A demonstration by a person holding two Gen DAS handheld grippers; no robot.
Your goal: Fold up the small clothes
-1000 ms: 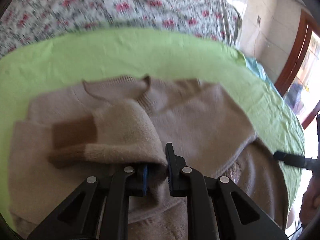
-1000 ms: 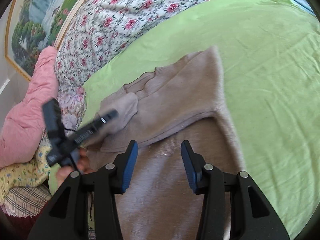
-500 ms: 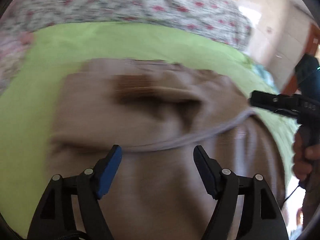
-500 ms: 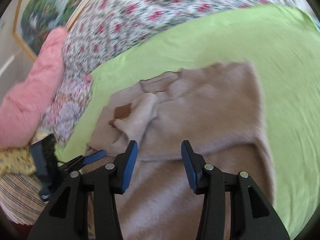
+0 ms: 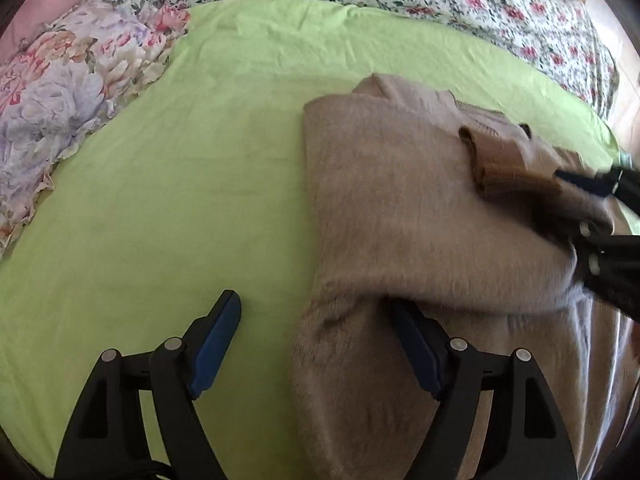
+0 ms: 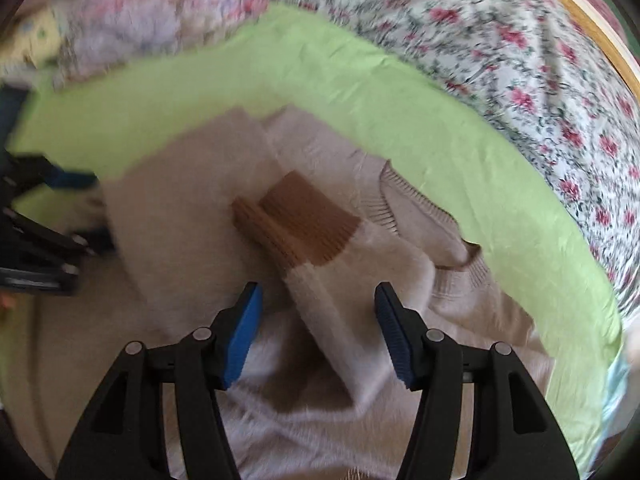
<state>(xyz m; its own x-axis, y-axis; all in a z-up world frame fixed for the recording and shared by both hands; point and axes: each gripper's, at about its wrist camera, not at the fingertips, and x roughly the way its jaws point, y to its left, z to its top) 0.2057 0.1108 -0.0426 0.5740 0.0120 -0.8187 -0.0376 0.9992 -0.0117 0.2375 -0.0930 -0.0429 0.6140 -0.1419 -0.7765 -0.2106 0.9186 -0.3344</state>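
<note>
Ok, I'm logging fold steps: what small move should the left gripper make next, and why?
Probably shut the left gripper on the sweater edge: its jaws stand open, straddling that edge on the green sheet, nothing gripped. The right gripper is open over the brown cuff.

Beige sweater (image 5: pixel 400 208), brown cuff (image 6: pixel 308 220); lime sheet (image 5: pixel 160 200); floral quilt (image 6: pixel 500 52).

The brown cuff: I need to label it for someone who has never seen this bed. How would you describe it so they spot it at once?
On the green sheet lies a beige sweater. On its middle, just ahead of the open right gripper, rests a folded-in sleeve ending in the brown cuff: a darker, ribbed block, the only brown on the pale knit.
</note>
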